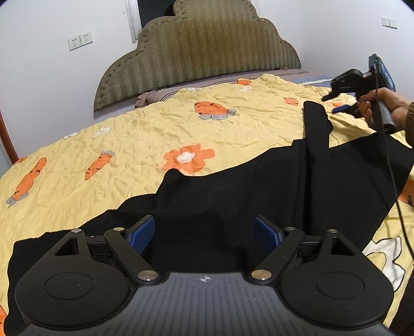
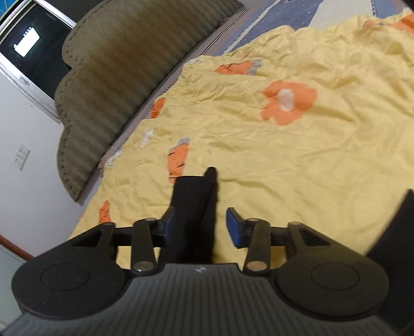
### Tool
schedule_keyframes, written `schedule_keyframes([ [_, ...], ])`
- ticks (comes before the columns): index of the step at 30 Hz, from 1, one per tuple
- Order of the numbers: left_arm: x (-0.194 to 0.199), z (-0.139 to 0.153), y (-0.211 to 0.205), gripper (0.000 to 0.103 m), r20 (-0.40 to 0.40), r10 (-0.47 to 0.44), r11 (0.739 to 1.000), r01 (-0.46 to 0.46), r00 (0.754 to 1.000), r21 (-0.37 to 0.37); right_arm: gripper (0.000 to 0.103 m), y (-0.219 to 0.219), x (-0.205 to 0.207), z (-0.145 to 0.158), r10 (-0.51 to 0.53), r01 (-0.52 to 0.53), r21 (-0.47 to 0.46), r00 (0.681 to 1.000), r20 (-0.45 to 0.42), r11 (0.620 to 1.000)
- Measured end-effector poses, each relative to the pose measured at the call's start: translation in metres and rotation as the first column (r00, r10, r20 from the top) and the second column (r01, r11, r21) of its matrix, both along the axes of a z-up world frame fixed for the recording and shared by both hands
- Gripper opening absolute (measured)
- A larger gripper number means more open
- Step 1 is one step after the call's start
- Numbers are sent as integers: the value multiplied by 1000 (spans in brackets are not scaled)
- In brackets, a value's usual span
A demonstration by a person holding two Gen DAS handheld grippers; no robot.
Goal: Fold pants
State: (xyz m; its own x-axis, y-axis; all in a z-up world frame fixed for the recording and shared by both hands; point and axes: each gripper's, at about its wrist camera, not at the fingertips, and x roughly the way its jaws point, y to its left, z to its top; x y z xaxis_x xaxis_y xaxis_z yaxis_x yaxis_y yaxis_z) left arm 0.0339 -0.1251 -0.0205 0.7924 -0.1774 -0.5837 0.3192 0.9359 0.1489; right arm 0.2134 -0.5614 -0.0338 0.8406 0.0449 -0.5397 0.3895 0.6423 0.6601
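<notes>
Black pants (image 1: 233,186) lie spread on a yellow bedspread (image 1: 129,134) with orange carrot and flower prints. My left gripper (image 1: 204,232) is open, hovering just over the wide dark part of the pants near the bed's front. One narrow strip of the pants (image 1: 315,121) reaches toward the far right. My right gripper (image 2: 200,224) is open, its blue pads on either side of that black strip (image 2: 194,201) without closing on it. The right gripper also shows in the left wrist view (image 1: 344,100), held by a hand.
A padded olive headboard (image 1: 201,49) stands against the white wall at the far end. A cable (image 1: 390,165) hangs from the right gripper across the pants. A blue sheet (image 2: 284,18) shows beyond the bedspread. A dark window (image 2: 33,49) is at the left.
</notes>
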Motion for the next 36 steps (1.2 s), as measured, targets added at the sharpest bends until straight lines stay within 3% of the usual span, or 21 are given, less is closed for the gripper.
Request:
schedule_keyframes([
  [3,-1,0,-4,84,0,-12,1000,12,1000,4,37,4,8,0,21,-21,2,999,28,1000],
  [8,-2,-4,-10,84,-13,-26,999,26,1000,19,37,7,27,-4,8,-8,7,1000,3,1000],
  [9,-2,-4,-10,84,-15,-25,999,25,1000,20,32,6,30,-5,0,0,14,1000,-2,1000],
  [11,-1,-5,-10,84,-24,-23,1000,23,999,17,12,5,37,-8,-8,8,34,1000,-11,999],
  [13,-1,-4,-10,84,-30,-18,1000,18,999,7,6,5,41,-8,-6,7,41,1000,-14,999],
  [17,1,-2,-13,84,-27,-30,999,29,999,-12,5,6,36,4,-11,11,15,1000,0,1000],
  [28,6,2,-46,84,-52,-135,989,132,989,-65,5,-7,-56,96,-34,61,-179,988,151,982],
  [32,11,6,-55,84,-82,-170,978,158,982,-137,5,-19,-102,106,-80,113,-230,986,148,967],
  [36,17,6,-66,84,-121,-185,972,163,975,-167,5,-36,-144,94,-139,164,-215,982,128,963],
])
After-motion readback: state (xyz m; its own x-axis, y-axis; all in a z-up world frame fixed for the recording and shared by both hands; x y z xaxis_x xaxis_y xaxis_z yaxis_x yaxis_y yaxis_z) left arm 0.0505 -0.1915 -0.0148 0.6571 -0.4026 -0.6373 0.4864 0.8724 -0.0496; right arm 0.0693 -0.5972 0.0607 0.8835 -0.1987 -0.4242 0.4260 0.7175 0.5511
